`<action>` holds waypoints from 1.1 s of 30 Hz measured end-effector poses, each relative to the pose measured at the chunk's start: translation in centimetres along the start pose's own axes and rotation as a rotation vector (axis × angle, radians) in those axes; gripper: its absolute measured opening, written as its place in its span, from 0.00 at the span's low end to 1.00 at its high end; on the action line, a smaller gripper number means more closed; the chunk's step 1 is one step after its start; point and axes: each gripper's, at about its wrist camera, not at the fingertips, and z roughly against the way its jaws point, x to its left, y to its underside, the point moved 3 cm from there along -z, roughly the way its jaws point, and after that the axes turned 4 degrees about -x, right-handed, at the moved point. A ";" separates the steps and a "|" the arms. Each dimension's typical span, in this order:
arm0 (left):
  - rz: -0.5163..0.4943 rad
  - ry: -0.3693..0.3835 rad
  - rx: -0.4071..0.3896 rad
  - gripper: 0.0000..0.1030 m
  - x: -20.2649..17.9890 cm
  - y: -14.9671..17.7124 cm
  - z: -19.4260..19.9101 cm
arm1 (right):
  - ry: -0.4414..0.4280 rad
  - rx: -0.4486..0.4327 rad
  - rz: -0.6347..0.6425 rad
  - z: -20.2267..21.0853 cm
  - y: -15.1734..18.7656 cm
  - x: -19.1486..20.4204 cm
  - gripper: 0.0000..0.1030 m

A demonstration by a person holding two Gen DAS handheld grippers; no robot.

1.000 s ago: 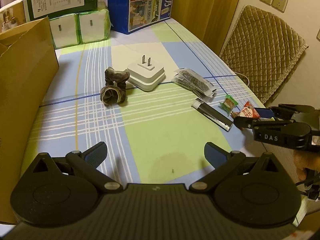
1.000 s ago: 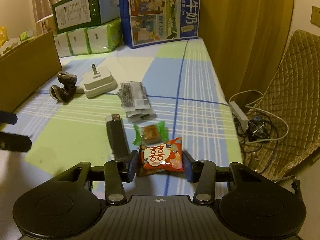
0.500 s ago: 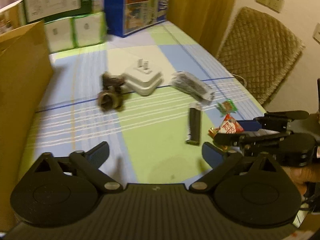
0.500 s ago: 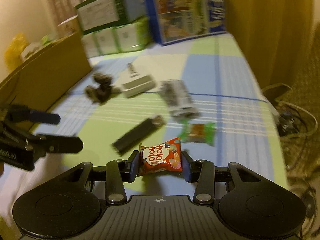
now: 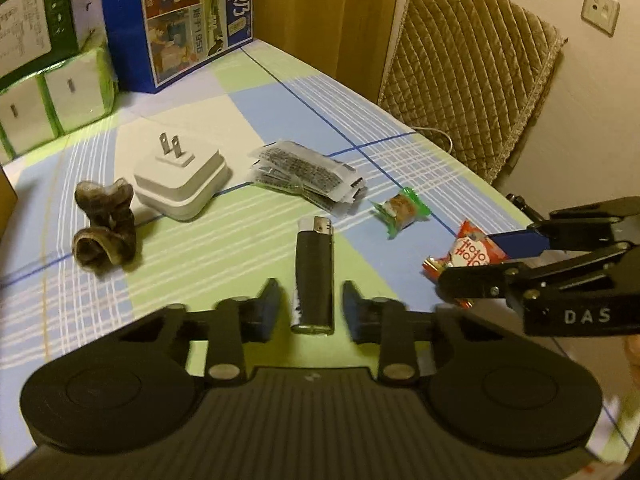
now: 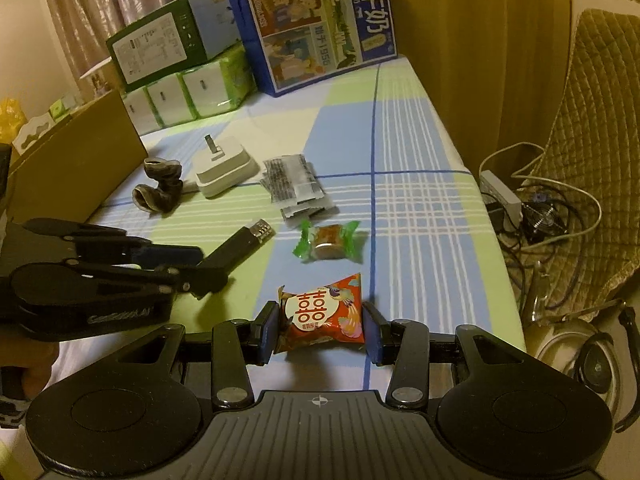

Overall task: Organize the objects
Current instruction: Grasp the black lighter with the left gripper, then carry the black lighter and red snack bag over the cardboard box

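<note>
Your right gripper point(image 6: 319, 326) has its two fingers pressed against the sides of the red snack packet point(image 6: 323, 313), holding it near the table's point(image 6: 416, 184) front right edge. Your left gripper point(image 5: 311, 305) is partly open, its fingers on either side of the black lighter's point(image 5: 314, 276) near end with a gap on each side; the lighter lies flat on the checked cloth, metal cap pointing away from you.

Just beyond the lighter, toward the right edge, sits a candy in a green wrapper point(image 5: 401, 212). Behind that is a small stack of clear sachets point(image 5: 306, 174) near the middle of the table. Left of them a white plug adapter point(image 5: 182, 180) rests on its back, prongs up, and just beside it stands a dark brown lumpy thing point(image 5: 104, 226) you cannot identify from here.

Along the left edge is a cardboard box point(image 6: 76, 164); its inside is hidden. At the far edge stand green-wrapped tissue packs point(image 6: 188, 90) with a green carton point(image 6: 164, 42) on top, next to a blue milk carton box point(image 6: 320, 20).

Off the right edge, a quilted chair point(image 5: 472, 68) stands by the wall, with cables and a power strip point(image 6: 500, 194) on the floor.
</note>
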 end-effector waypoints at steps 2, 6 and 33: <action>-0.010 -0.007 0.006 0.17 -0.1 0.1 0.2 | -0.004 0.002 0.000 0.0 0.1 0.2 0.39; -0.006 -0.028 0.026 0.17 0.6 1.4 1.9 | -0.023 0.003 0.004 0.1 0.2 0.8 0.39; 0.013 -0.085 0.043 0.17 2.8 2.9 4.7 | -0.042 -0.001 -0.006 0.5 -0.3 2.4 0.39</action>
